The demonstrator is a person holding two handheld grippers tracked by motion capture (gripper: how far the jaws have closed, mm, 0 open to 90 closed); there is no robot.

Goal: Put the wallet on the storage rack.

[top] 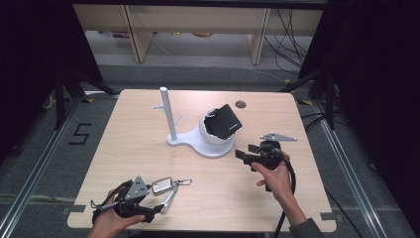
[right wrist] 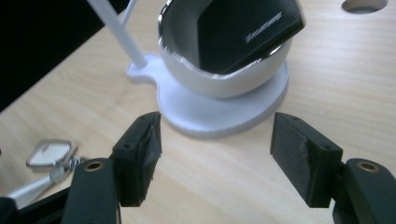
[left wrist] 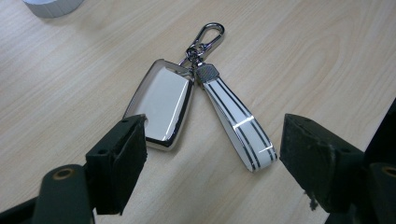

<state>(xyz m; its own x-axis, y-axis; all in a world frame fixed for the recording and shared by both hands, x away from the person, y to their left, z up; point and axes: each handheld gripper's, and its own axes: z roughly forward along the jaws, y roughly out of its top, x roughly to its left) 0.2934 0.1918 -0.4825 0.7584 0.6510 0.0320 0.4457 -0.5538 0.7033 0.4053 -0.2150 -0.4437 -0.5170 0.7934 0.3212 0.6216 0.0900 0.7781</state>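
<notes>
On the pale wooden table (top: pixel 148 106), the silver, mirror-shiny key fob (left wrist: pixel 161 103) with its white, black-striped strap (left wrist: pixel 238 126) and metal clip (left wrist: pixel 205 39) lies flat near the front left edge. The left gripper (left wrist: pixel 210 158) hangs just over it, jaws spread to either side, pinching nothing. The right gripper (right wrist: pixel 215 158), jaws wide apart and empty, faces the white stand's bowl (right wrist: pixel 224 77), which holds a black wallet (right wrist: pixel 243 32).

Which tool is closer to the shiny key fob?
Left. The left tool sits right at the key fob, jaws open around it; the right tool is over by the white bowl.
</notes>
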